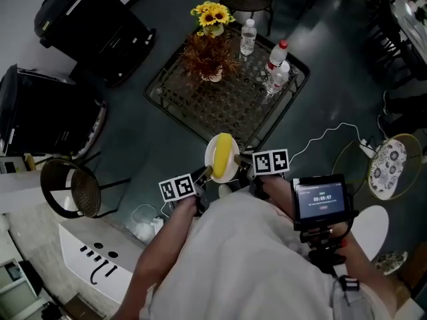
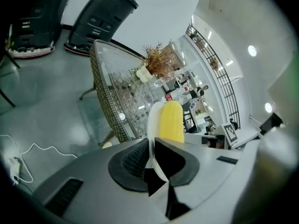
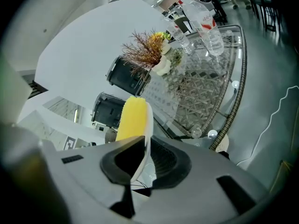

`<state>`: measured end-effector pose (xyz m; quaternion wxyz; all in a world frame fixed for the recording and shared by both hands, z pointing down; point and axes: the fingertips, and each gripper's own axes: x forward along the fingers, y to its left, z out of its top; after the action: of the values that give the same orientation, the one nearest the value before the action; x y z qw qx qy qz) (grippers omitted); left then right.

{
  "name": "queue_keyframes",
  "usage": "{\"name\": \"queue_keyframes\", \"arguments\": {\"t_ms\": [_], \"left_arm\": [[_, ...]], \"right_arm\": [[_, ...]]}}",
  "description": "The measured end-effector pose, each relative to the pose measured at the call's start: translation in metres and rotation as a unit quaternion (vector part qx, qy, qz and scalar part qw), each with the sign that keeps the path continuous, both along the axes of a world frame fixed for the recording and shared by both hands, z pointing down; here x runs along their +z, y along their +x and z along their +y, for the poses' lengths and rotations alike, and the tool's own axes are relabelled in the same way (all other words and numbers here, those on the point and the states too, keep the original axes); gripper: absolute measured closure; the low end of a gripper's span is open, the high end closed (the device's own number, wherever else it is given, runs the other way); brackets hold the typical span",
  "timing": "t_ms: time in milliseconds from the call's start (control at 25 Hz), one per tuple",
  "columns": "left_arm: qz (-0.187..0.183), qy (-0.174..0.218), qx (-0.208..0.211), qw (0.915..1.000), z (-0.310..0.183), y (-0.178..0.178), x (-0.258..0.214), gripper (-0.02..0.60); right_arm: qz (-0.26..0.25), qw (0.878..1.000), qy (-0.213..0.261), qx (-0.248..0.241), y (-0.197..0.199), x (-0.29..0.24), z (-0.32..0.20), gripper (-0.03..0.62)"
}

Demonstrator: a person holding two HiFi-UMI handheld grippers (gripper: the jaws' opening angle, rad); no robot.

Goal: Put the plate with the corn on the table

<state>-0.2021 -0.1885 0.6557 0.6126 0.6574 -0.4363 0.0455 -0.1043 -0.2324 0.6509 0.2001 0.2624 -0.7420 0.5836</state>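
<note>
The left tool [image 1: 204, 174] and the right tool [image 1: 243, 160] each clench an opposite rim of the small white round plate [image 1: 211, 163], which carries a yellow cob of corn [image 1: 223, 153]. The plate is held in the air beside the near corner of the glass-topped wicker table [image 1: 220, 107], where a dried brown plant [image 1: 208, 57] and clear plastic water bottles [image 1: 248, 37] stand

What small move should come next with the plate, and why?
Probably move both tools forward together, keeping the plate level. The left tool and right tool each grip one rim, the corn lies on it, and it hangs by the table's near corner.
</note>
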Motion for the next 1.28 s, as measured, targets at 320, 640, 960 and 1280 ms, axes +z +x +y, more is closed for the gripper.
{"name": "queue_keyframes", "arguments": {"t_ms": [320,640,960,1280], "left_arm": [[0.000,-0.021,0.025,0.9995,-0.018,0.019,0.014,0.540],[-0.007,-0.029,0.044,0.9986,-0.057,0.035,0.025,0.540],[-0.010,-0.035,0.055,0.9978,-0.085,0.045,0.036,0.540],[-0.014,-0.038,0.074,0.9965,-0.099,0.054,0.043,0.540]], "right_arm": [[0.001,1.000,-0.020,0.017,0.021,0.014,-0.014,0.546],[0.008,0.999,-0.029,0.027,0.038,0.027,-0.049,0.546],[0.012,0.999,-0.032,0.033,0.049,0.038,-0.076,0.546],[0.019,0.998,-0.037,0.046,0.058,0.044,-0.086,0.546]]}}
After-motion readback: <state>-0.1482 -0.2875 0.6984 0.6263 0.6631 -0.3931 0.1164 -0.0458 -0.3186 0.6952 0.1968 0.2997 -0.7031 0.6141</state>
